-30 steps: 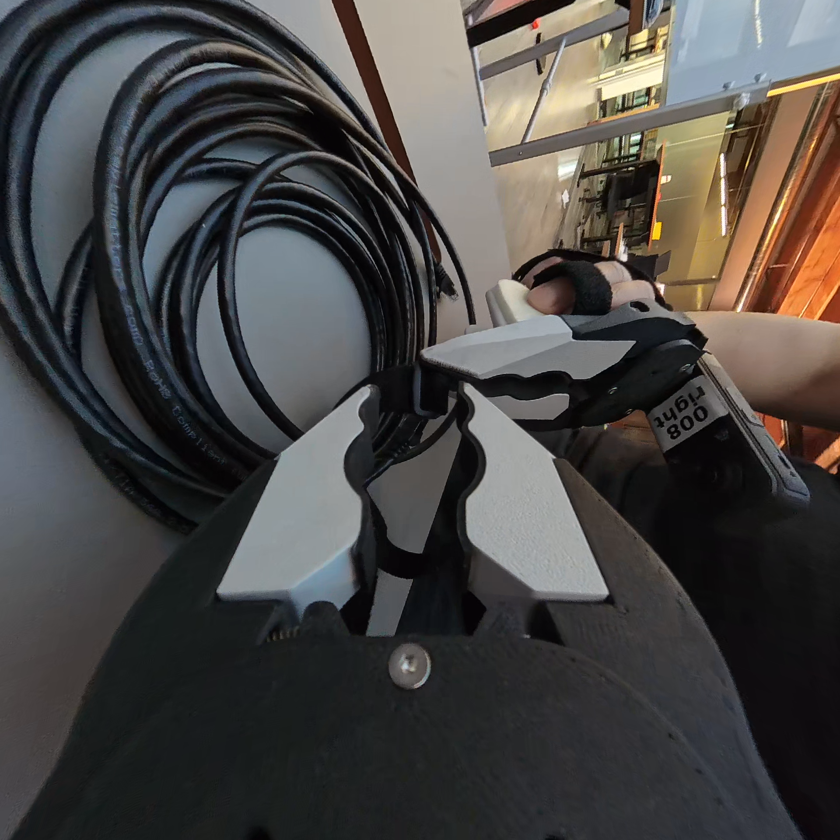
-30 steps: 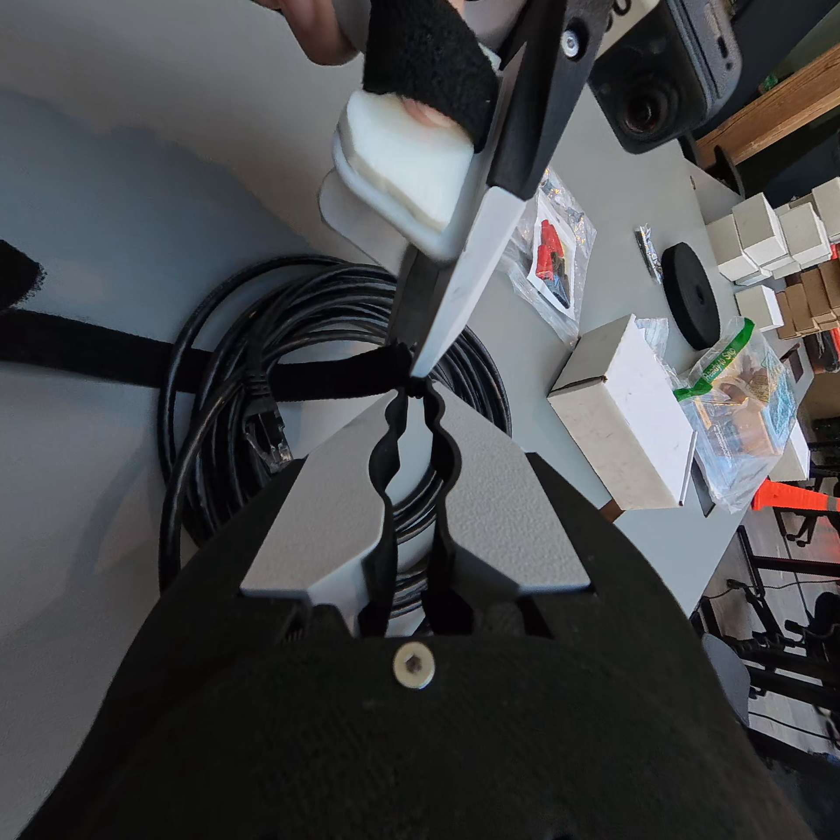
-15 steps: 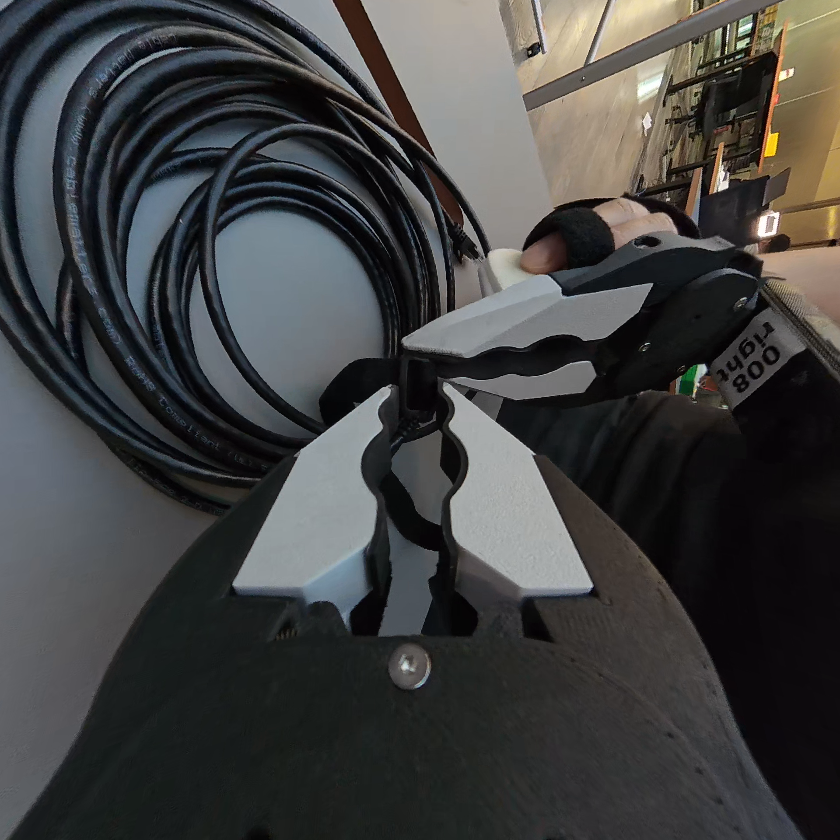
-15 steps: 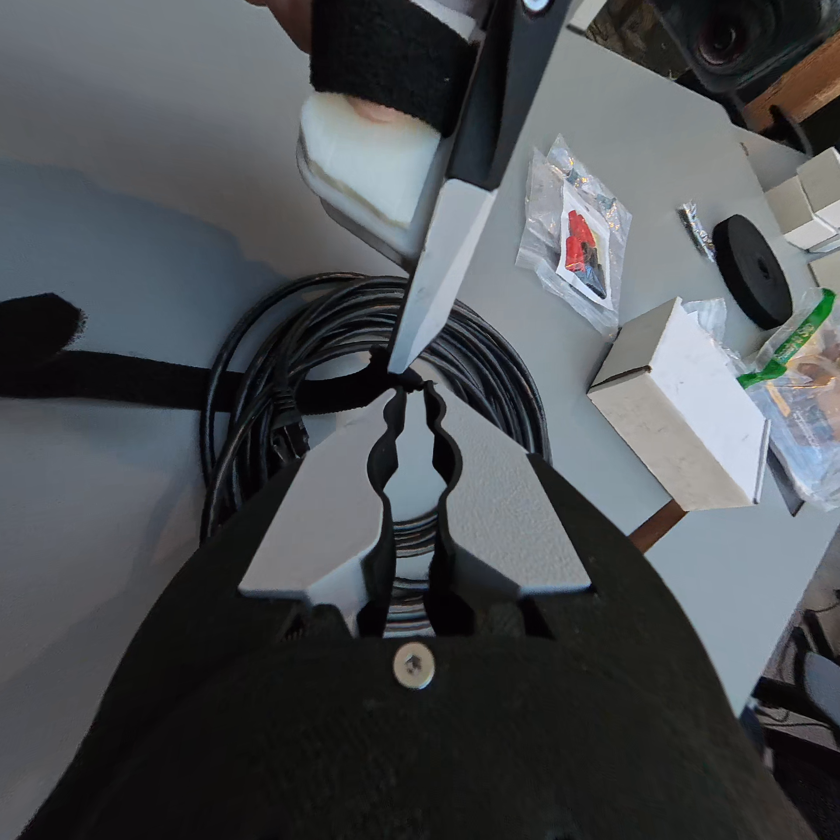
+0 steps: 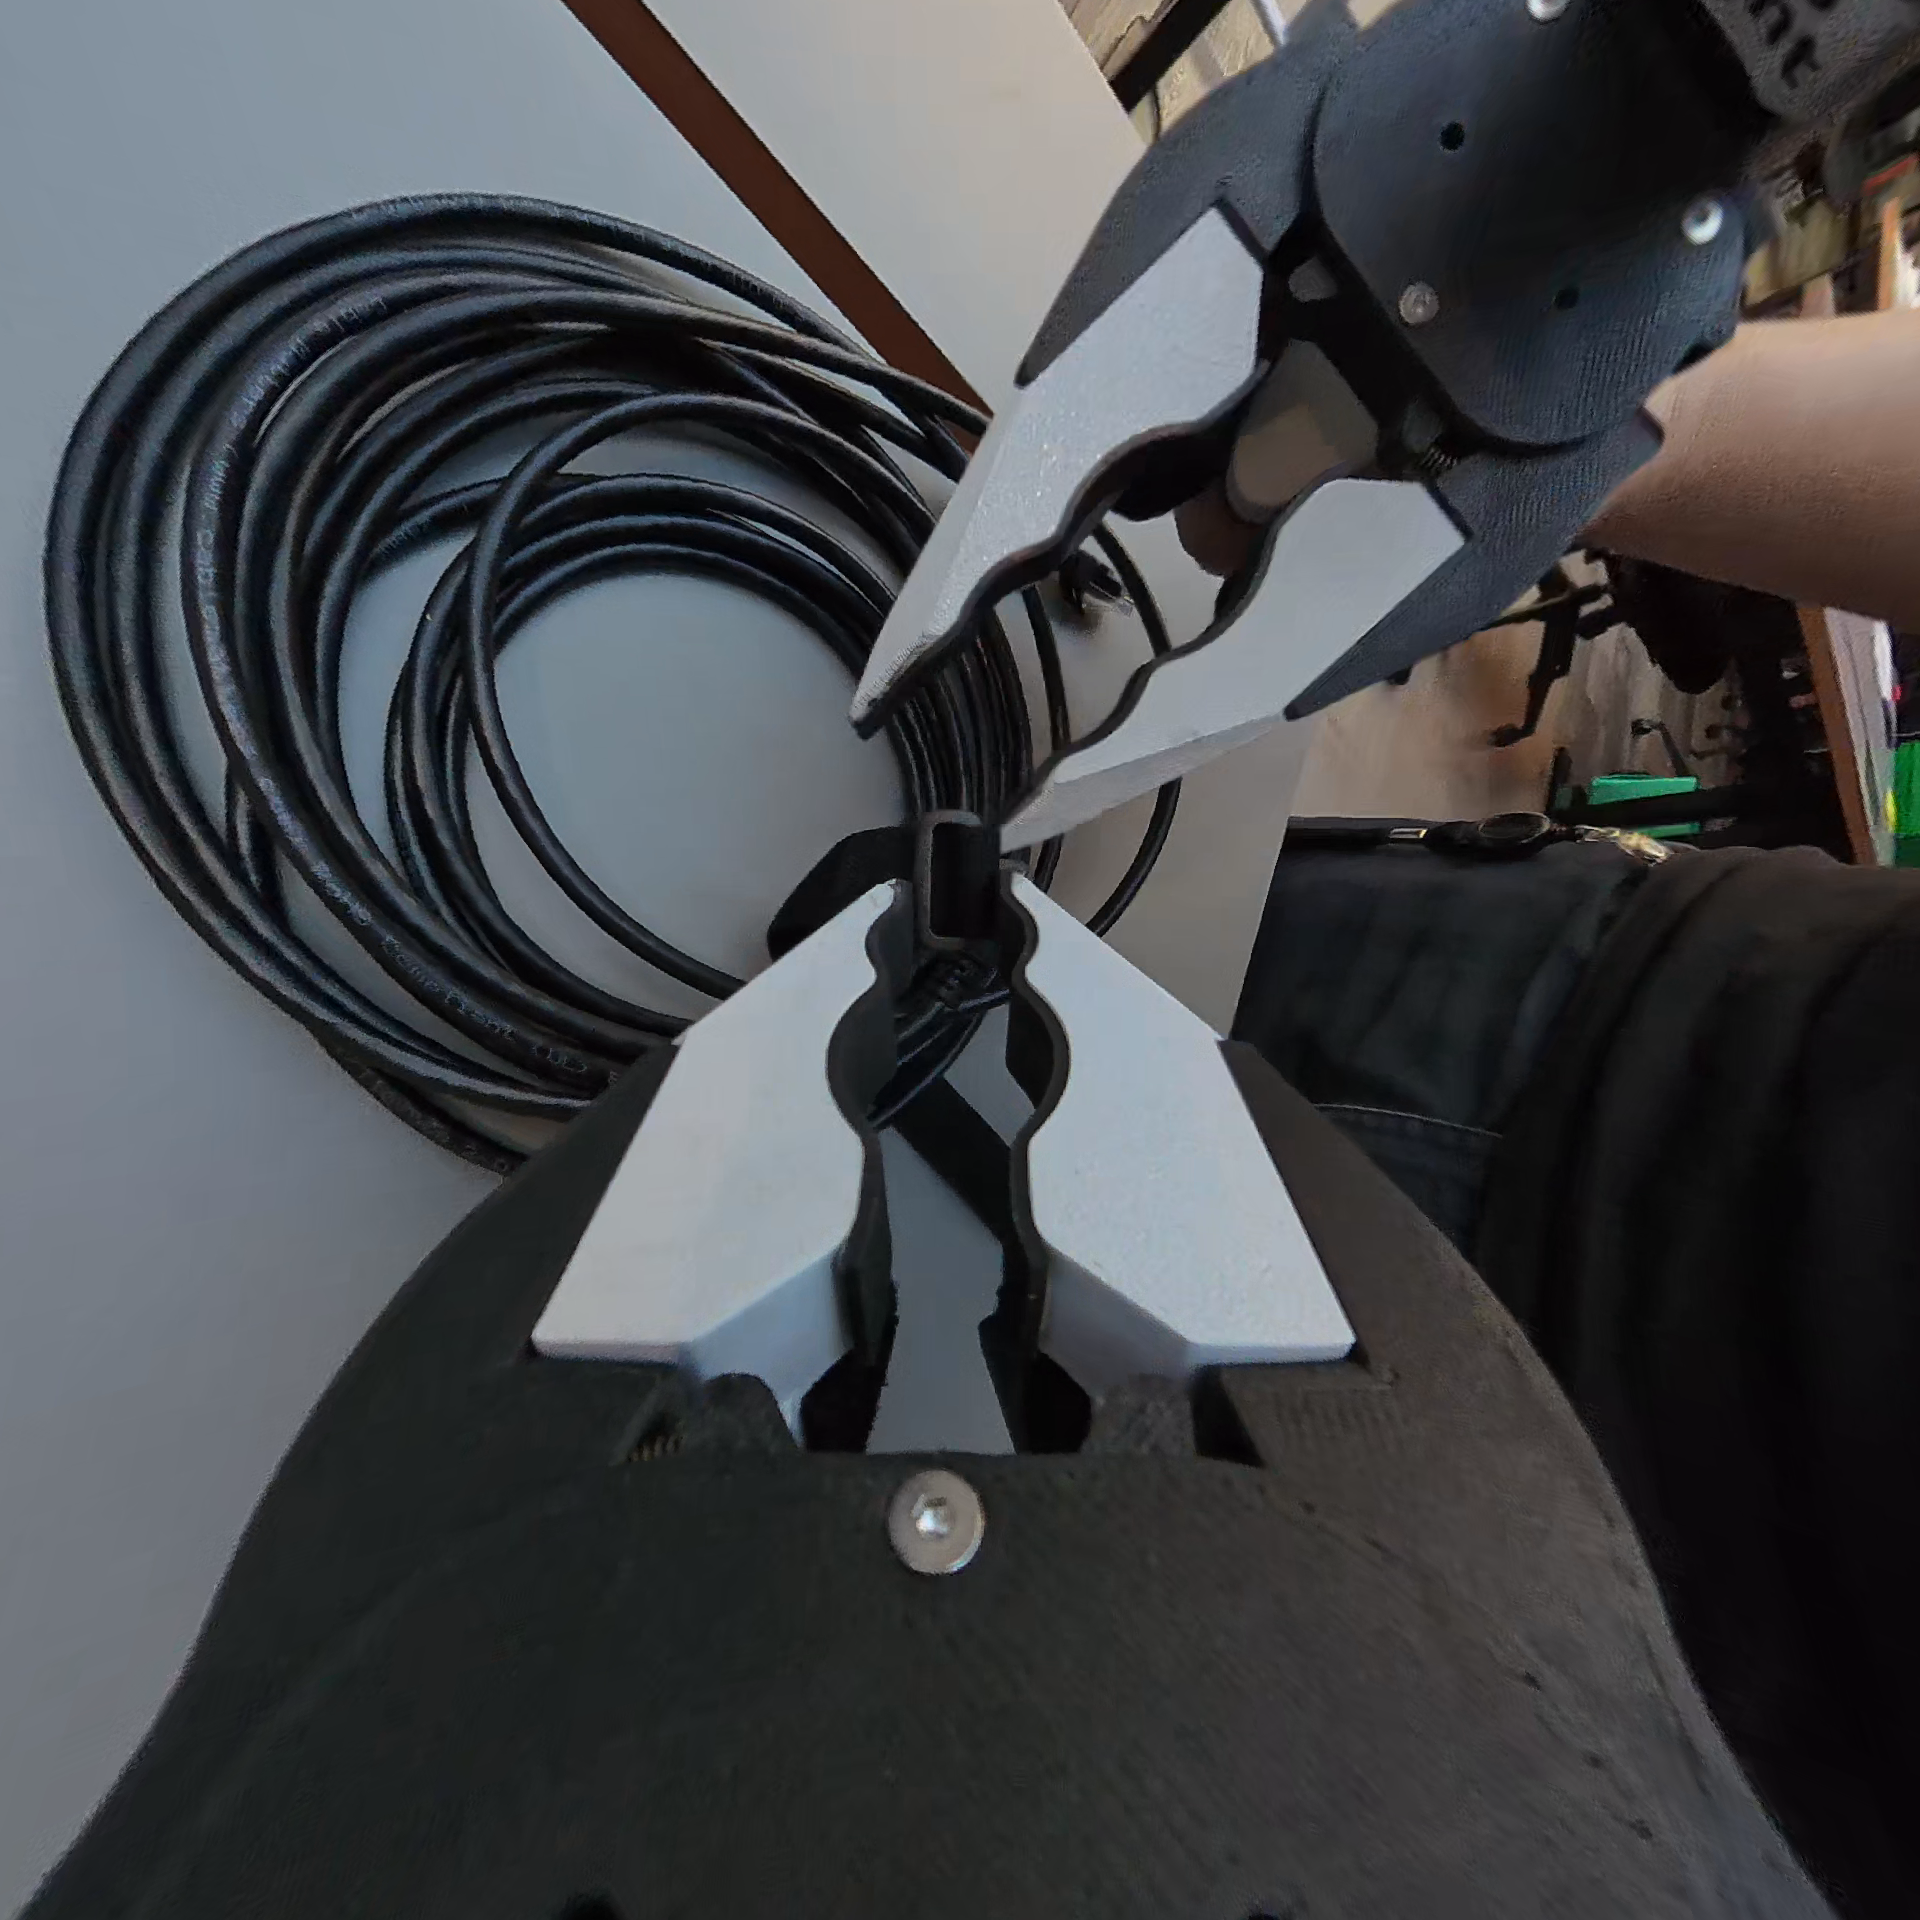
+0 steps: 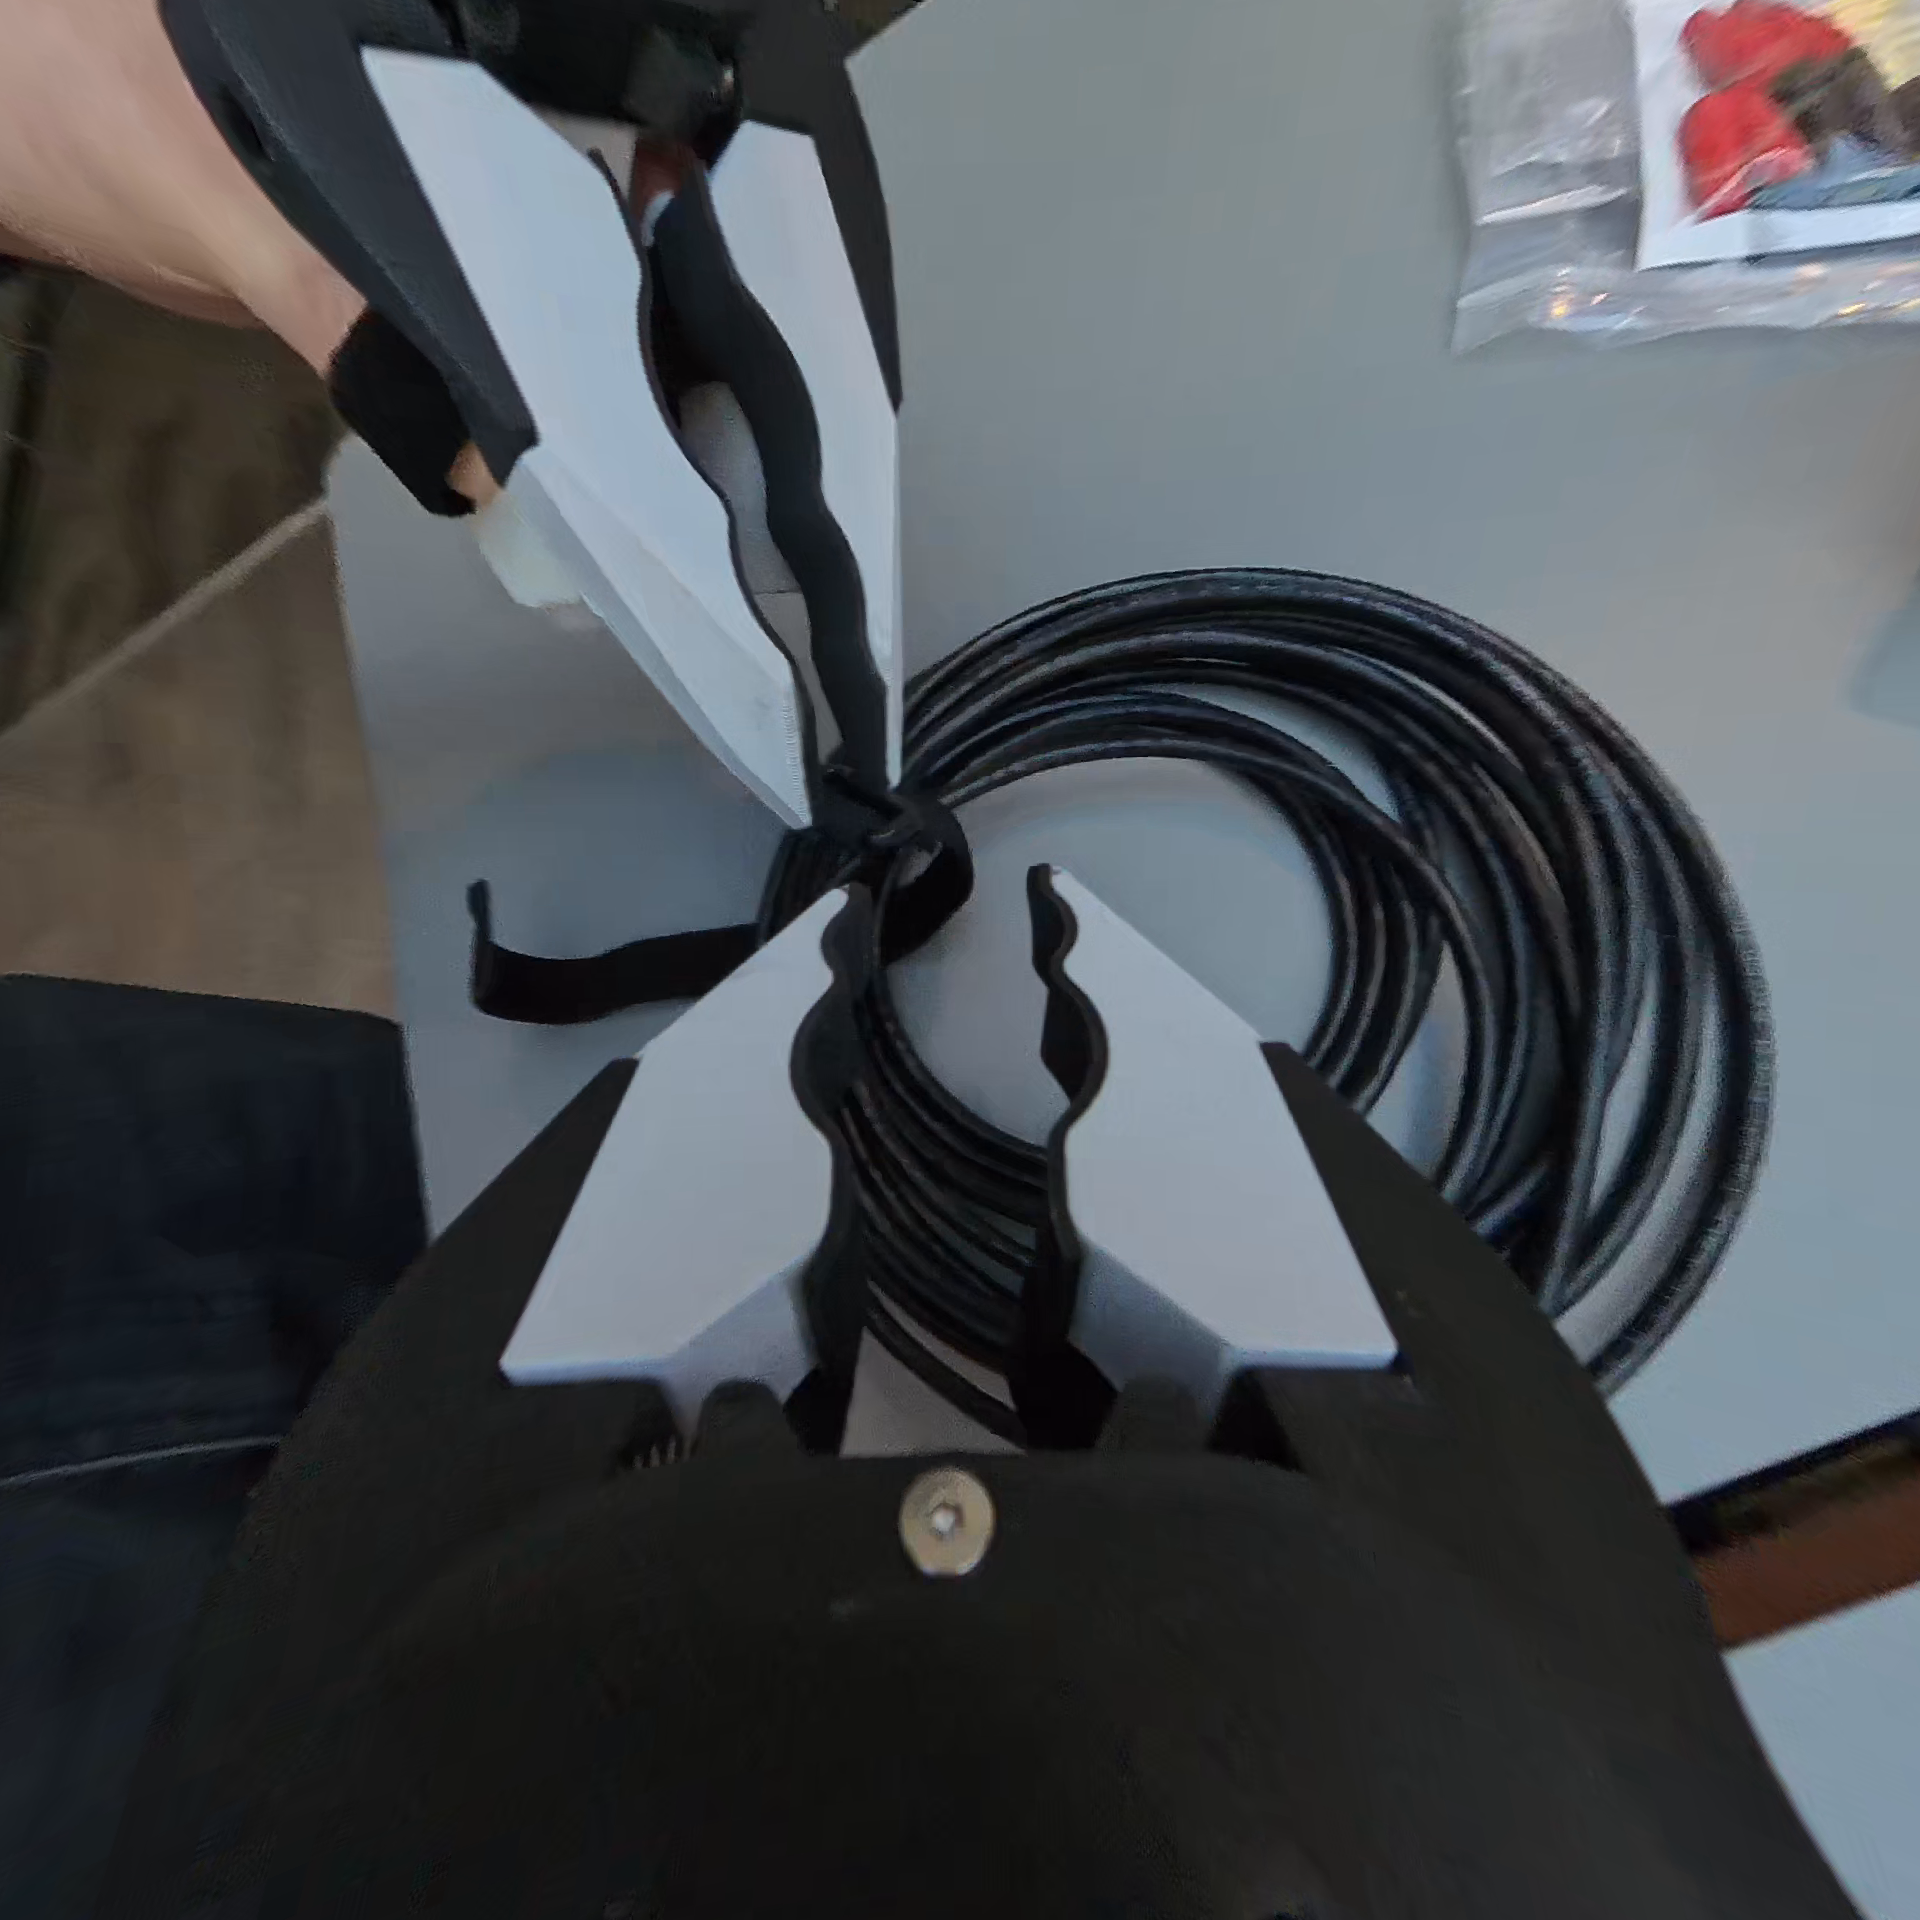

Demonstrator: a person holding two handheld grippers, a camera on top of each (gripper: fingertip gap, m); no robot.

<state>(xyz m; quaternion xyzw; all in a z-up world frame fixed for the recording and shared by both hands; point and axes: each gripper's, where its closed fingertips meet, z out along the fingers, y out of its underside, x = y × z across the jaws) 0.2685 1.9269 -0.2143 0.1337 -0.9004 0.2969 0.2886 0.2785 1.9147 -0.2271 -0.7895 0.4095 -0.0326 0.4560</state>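
We see one coiled black cable (image 5: pixel 343 665), one black strap (image 5: pixel 951 883). Our left gripper (image 5: pixel 954 899) pinches the strap; our right gripper (image 6: pixel 940 894) gapes wide. Only its view shows two plastic bags (image 6: pixel 1683 177).

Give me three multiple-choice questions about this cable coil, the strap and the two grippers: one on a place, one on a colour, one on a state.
1. Where does the cable coil lie?
A. on the grey table
B. in a box
C. on the floor

2. What colour is the strap?
A. red
B. black
C. white

3. How do the grippers stand?
A. both open
B. left gripper shut on the strap, right gripper open
C. both shut on the coil

Answers:
1. A, the coil rests flat on the grey top.
2. B, it is as dark as the cable.
3. B, left tips pinch the strap; right fingers stand apart.
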